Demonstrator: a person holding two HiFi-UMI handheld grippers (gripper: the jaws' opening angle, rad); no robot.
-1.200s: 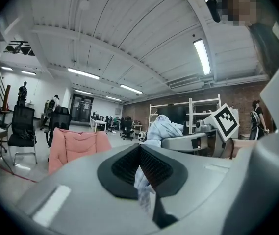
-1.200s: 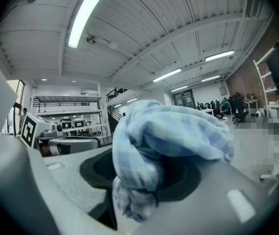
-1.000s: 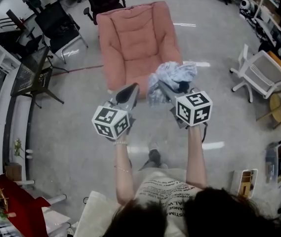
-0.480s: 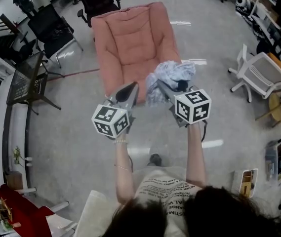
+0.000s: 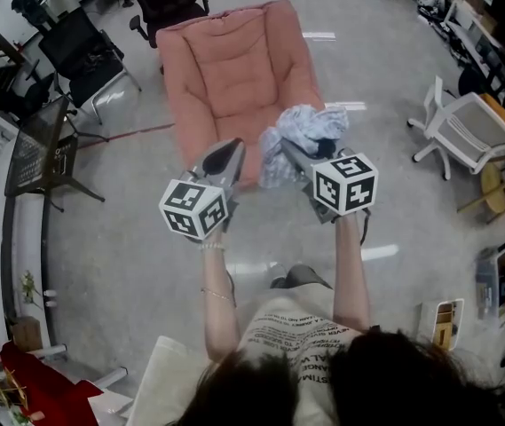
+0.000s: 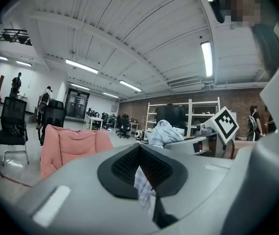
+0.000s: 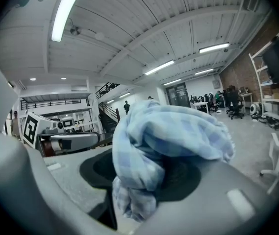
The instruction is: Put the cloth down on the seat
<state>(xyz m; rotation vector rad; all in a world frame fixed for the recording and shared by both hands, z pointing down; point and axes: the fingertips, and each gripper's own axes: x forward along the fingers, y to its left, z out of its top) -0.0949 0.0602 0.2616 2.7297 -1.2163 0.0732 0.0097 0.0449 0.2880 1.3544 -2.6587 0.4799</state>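
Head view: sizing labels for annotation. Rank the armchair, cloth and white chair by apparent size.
1. armchair, clearly largest.
2. white chair and cloth: about alike; the cloth is nearer the camera, so I leave them unranked.

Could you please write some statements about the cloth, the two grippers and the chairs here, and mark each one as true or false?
1. The cloth is bunched up in the right gripper. True.
2. The cloth already lies on the pink seat. False: it is held in the air in front of the seat.
3. The left gripper is wide open with nothing in it. False: its jaws pinch a strip of the cloth.
4. A white chair stands at the right of the head view. True.
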